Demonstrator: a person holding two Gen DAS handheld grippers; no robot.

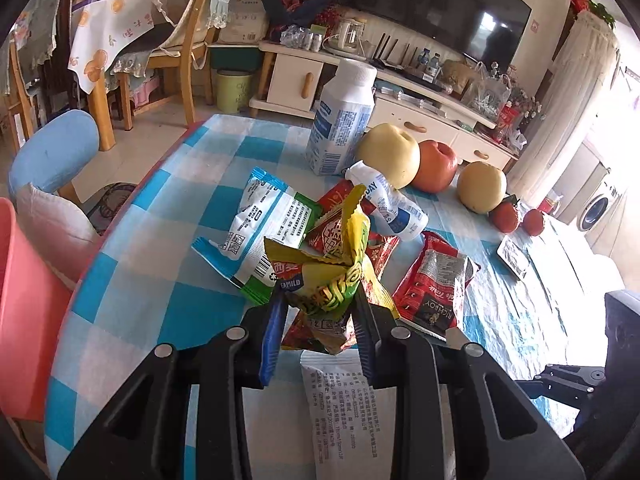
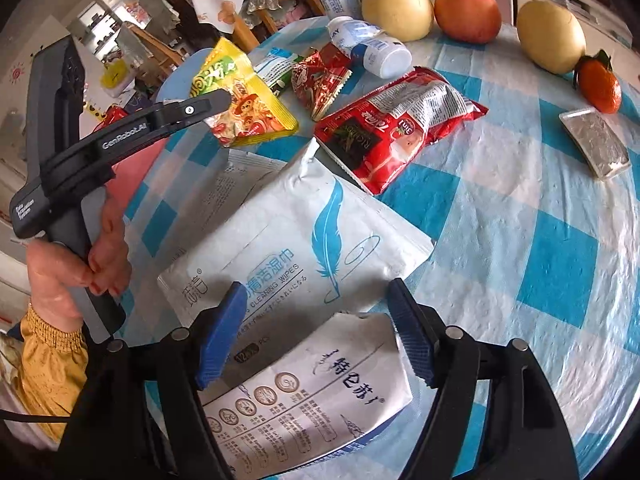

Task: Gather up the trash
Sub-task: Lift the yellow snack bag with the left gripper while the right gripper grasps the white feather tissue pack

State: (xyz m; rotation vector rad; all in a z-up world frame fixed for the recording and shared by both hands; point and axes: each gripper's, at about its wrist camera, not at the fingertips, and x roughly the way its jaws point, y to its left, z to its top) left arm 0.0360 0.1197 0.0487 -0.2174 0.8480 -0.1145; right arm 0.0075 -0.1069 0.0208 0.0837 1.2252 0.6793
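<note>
On the checked table [image 2: 520, 208], the left gripper [image 1: 320, 312], clamped on a yellow wrapper [image 1: 328, 280] (crumpled, lifted), may drop it; the right gripper's [image 2: 316, 320] jaws stand apart over a wipes pack [image 2: 300, 248].

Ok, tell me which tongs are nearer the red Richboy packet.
Left. The left tongs, shut on the yellow snack wrapper, hang just beside the red Richboy packet. The right tongs sit open farther back, over the white wipes pack.
</note>
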